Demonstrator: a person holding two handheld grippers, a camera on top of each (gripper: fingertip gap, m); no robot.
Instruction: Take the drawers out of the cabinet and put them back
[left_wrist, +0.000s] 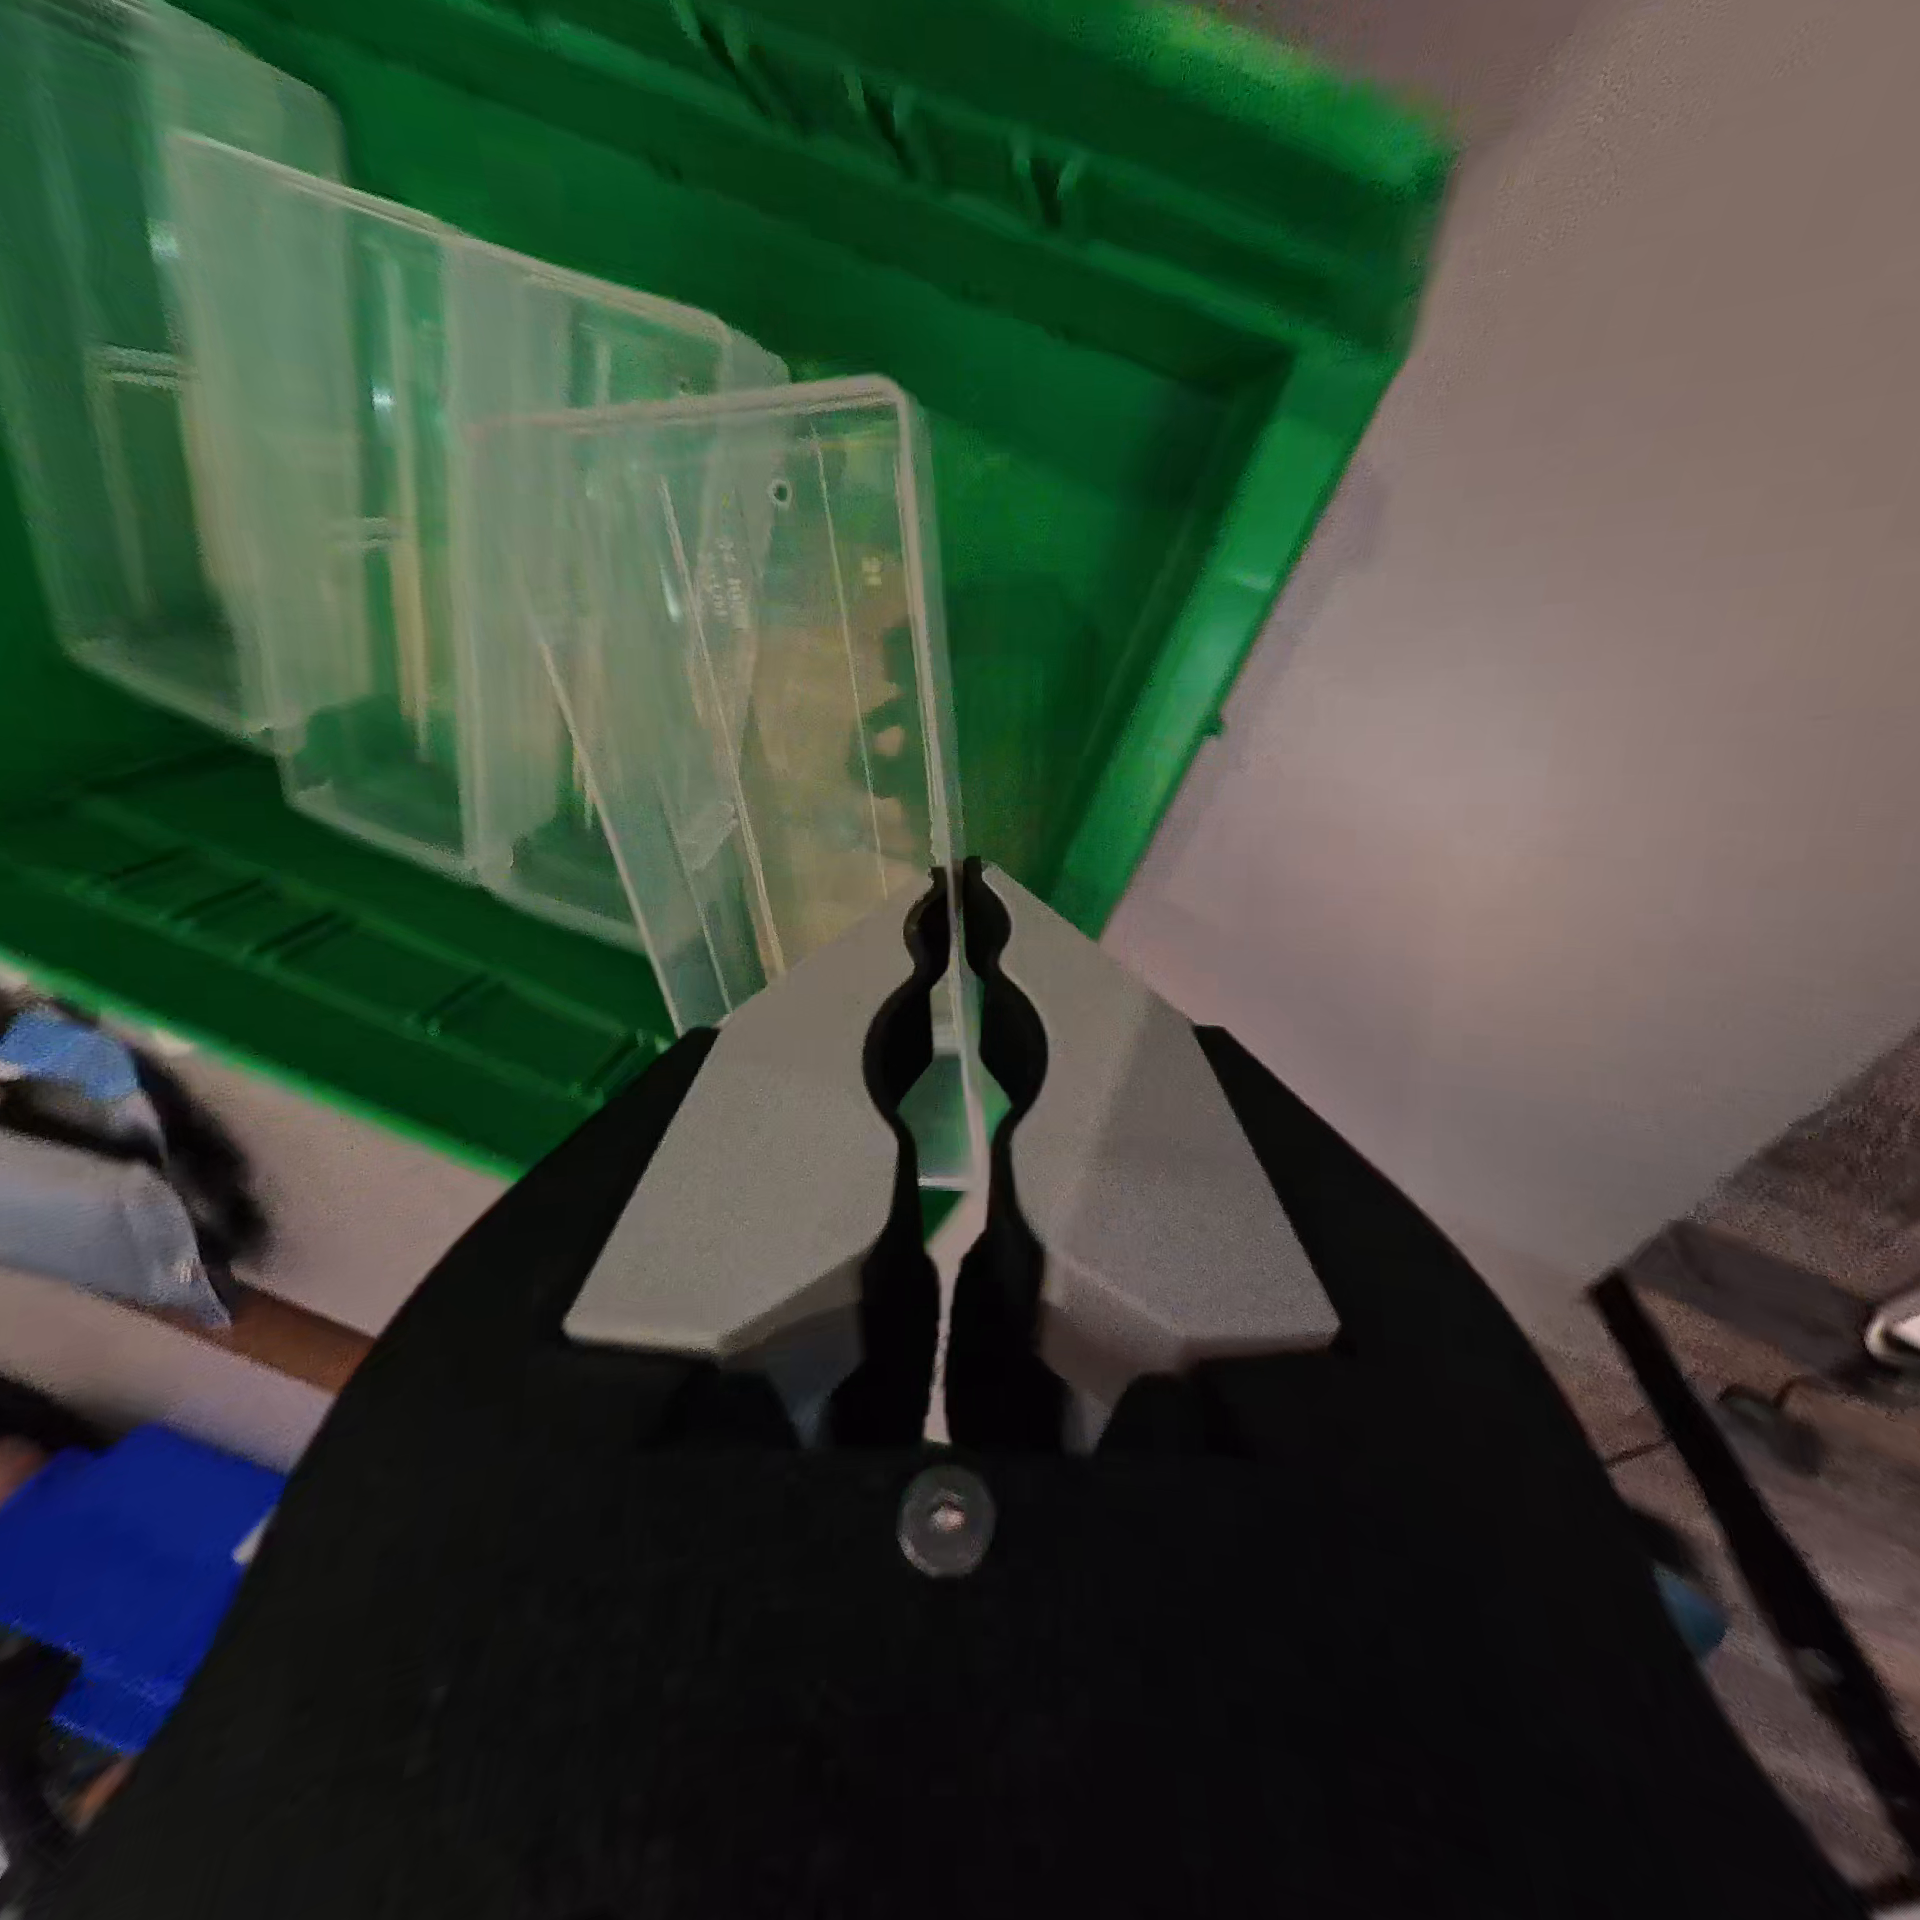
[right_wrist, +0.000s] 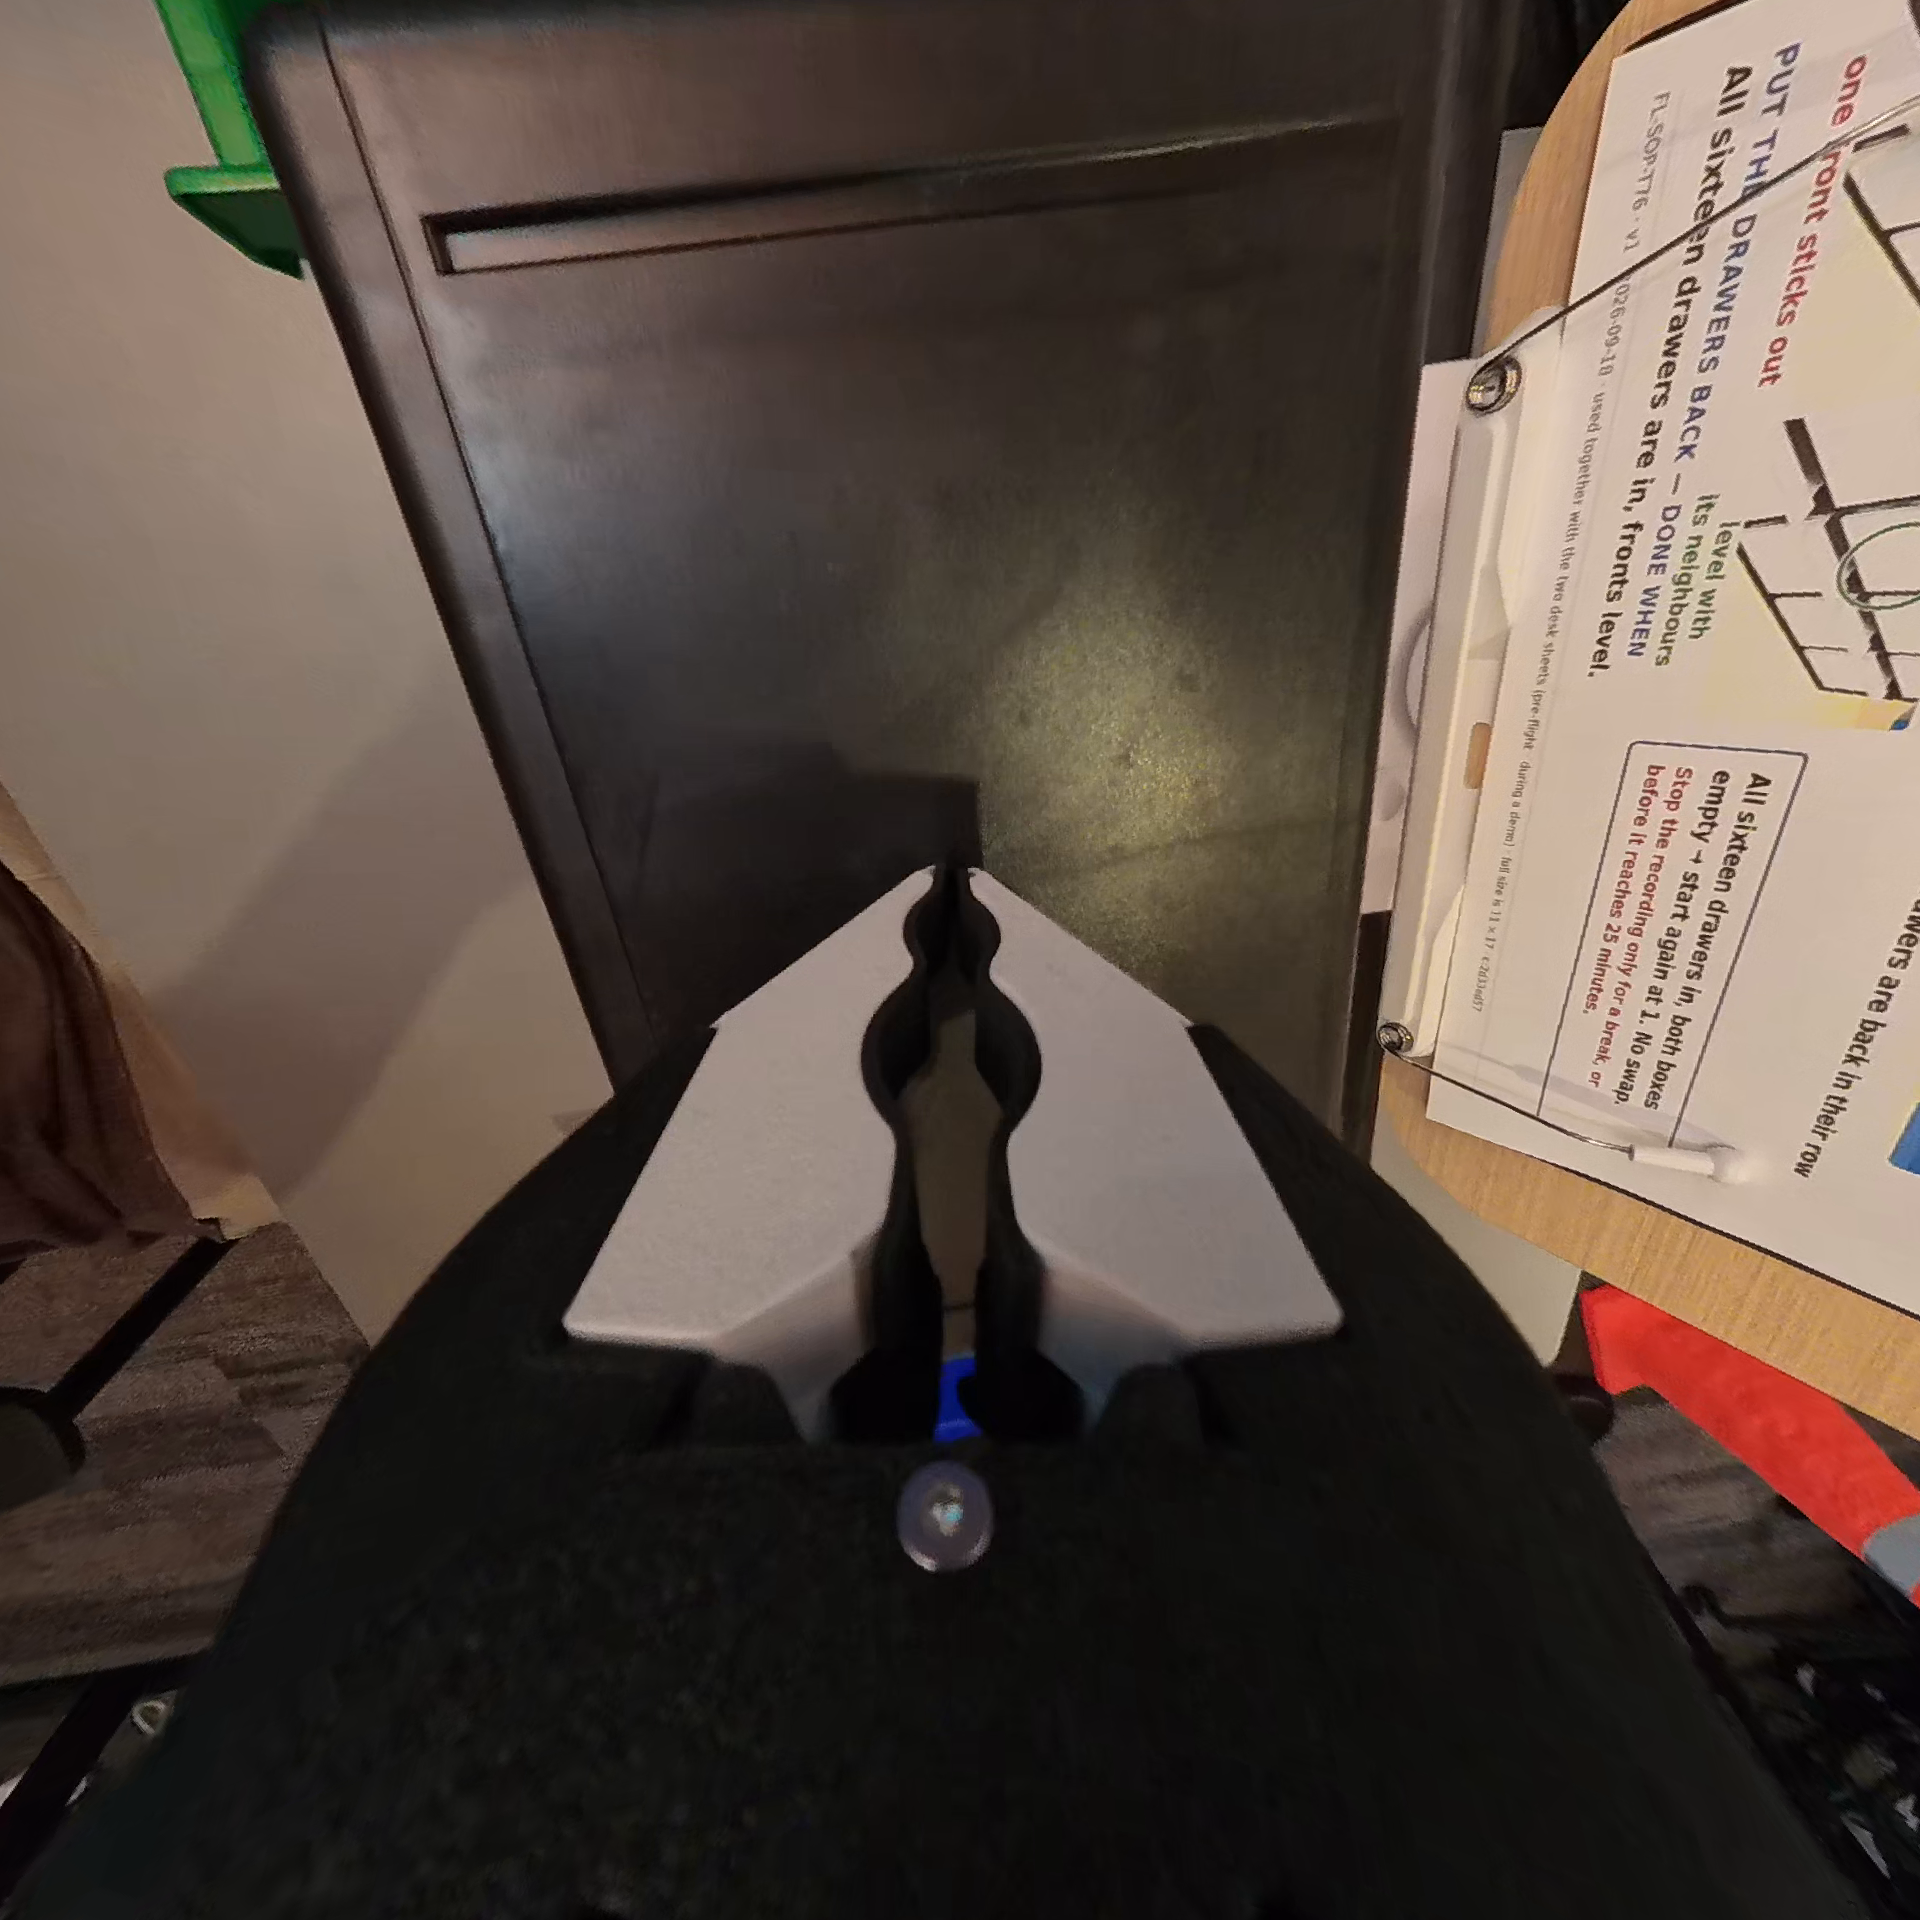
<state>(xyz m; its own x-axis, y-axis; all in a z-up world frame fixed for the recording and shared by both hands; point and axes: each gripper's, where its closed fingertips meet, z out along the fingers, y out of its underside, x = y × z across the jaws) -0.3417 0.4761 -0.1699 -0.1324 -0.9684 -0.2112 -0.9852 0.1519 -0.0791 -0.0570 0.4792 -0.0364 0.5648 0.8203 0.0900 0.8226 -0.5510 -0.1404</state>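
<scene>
- Left wrist view is showing the left claw (left_wrist: 954, 883) clenched on the thin wall of a clear plastic drawer (left_wrist: 727, 623), pinching it right at the fingertips.
- That drawer is hanging over a green bin (left_wrist: 1143, 436), with its long axis running up and away from the claw toward the bin's far wall; the gripped wall is lying straight ahead of the claw, not off to either side.
- Two more clear drawers (left_wrist: 260, 468) are lying inside the bin to the left of the held one, overlapping each other and blurred; whether they are touching the held drawer is not clear.
- The bin is sitting against a pale wall (left_wrist: 1610, 623); what is carrying it is not showing.
- The coming move is probably turning on this: the held drawer is sitting at the bin's right end, beside the right-hand wall, so setting it down or lifting it away is calling for travel along its own long axis.
- Right wrist view is showing the right claw (right_wrist: 956, 883) closed with nothing between its fingers.
- It is pointing at a dark flat panel (right_wrist: 883, 520), likely the cabinet's outer side, with no drawers in sight.
- A printed instruction sheet (right_wrist: 1662, 623) is lying on the wooden desk (right_wrist: 1475, 1174) at the right edge.
- Judging by both views, the left claw is the one nearer the drawers.
</scene>
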